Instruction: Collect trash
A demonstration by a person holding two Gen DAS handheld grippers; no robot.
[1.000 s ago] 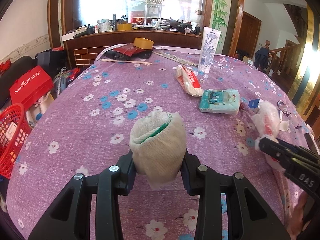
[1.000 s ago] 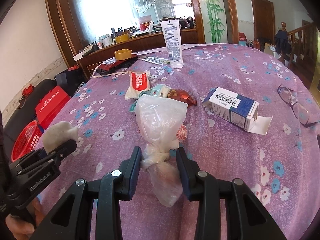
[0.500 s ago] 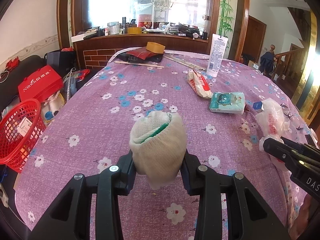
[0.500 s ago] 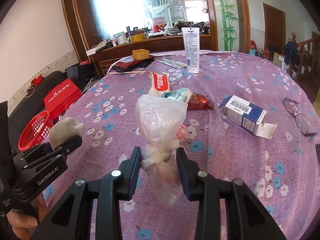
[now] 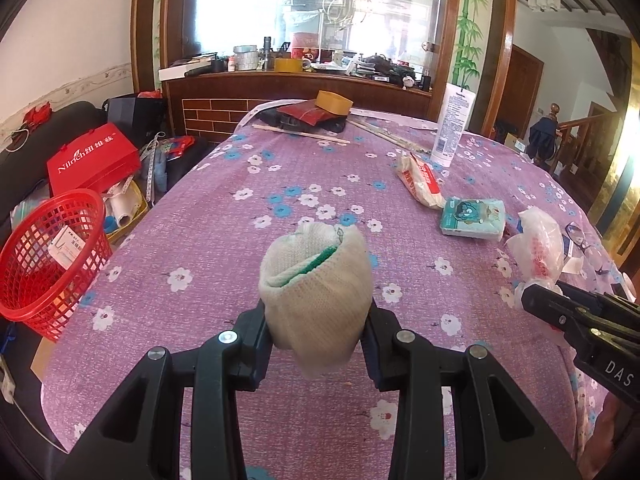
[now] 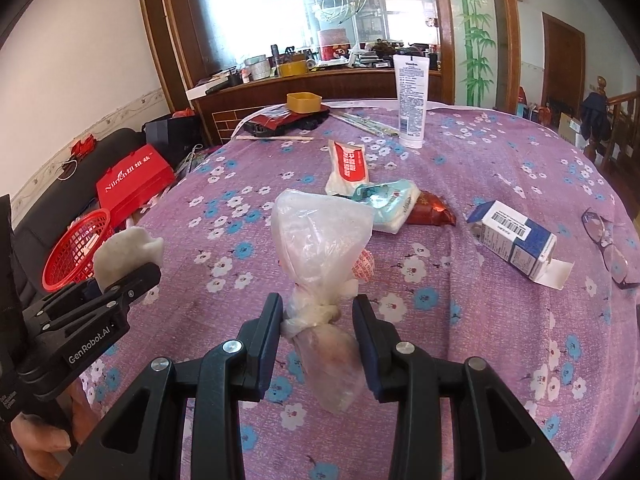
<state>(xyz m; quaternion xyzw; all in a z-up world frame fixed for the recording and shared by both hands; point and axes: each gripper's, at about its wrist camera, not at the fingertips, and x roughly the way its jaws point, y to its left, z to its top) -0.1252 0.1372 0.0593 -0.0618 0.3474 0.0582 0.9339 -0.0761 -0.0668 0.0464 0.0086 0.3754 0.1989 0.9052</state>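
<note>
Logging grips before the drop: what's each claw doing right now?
Left claw: shut on the rolled knit glove.
Right claw: shut on the knotted plastic bag.

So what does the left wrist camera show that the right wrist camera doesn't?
Only the left wrist view shows the rolled sock's green-edged open end, clamped in the left jaws. Only the right wrist view shows the blue-and-white carton and red wrapper. Both show the red basket, the tube, the tissue pack and the knotted plastic bag.

Both wrist views look down along their fingers across the table (image 5: 224, 216) toward its far edge, sharing its middle.
</note>
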